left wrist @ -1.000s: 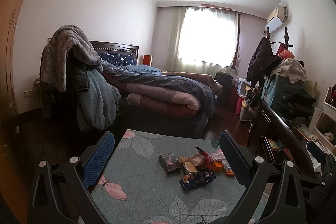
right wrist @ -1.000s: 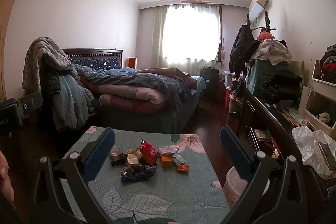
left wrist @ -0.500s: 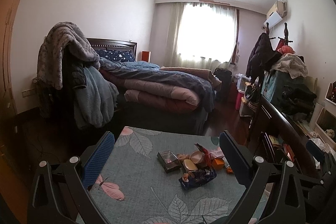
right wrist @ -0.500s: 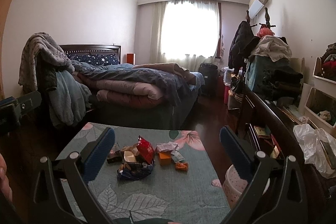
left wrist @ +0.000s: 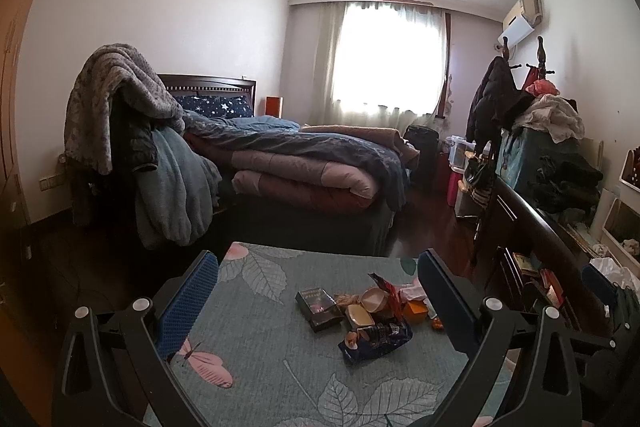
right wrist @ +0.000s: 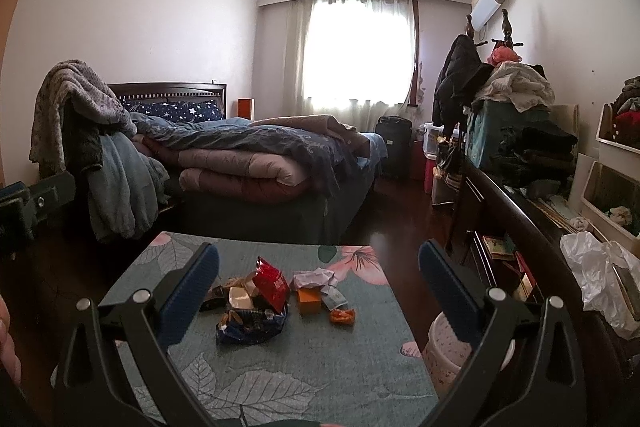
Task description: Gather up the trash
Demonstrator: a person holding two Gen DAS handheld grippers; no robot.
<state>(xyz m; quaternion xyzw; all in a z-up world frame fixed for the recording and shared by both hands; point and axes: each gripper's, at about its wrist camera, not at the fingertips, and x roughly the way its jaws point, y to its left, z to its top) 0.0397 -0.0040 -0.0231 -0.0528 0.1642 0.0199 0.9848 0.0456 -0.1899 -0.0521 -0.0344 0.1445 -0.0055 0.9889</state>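
Observation:
A heap of trash lies on a table with a green leaf-print cloth [left wrist: 256, 355] [right wrist: 312, 367]. It holds a dark blue wrapper [left wrist: 376, 341] [right wrist: 250, 327], a red packet [right wrist: 272, 285], a dark small box [left wrist: 319, 308], an orange box [right wrist: 309, 299], crumpled white paper [right wrist: 314, 278] and a small orange wrapper [right wrist: 342, 317]. My left gripper [left wrist: 316, 287] is open and empty above the near part of the table, short of the heap. My right gripper [right wrist: 318, 287] is open and empty, likewise short of the heap.
A pale speckled bin [right wrist: 448, 351] stands by the table's right edge. A dark wooden sideboard [right wrist: 516, 227] with clothes and a white plastic bag [right wrist: 596, 275] runs along the right. A bed [right wrist: 256, 163] with piled quilts stands behind the table.
Both grippers have shifted a little, so the table and trash sit slightly lower and nearer in both views. Both stay open and empty.

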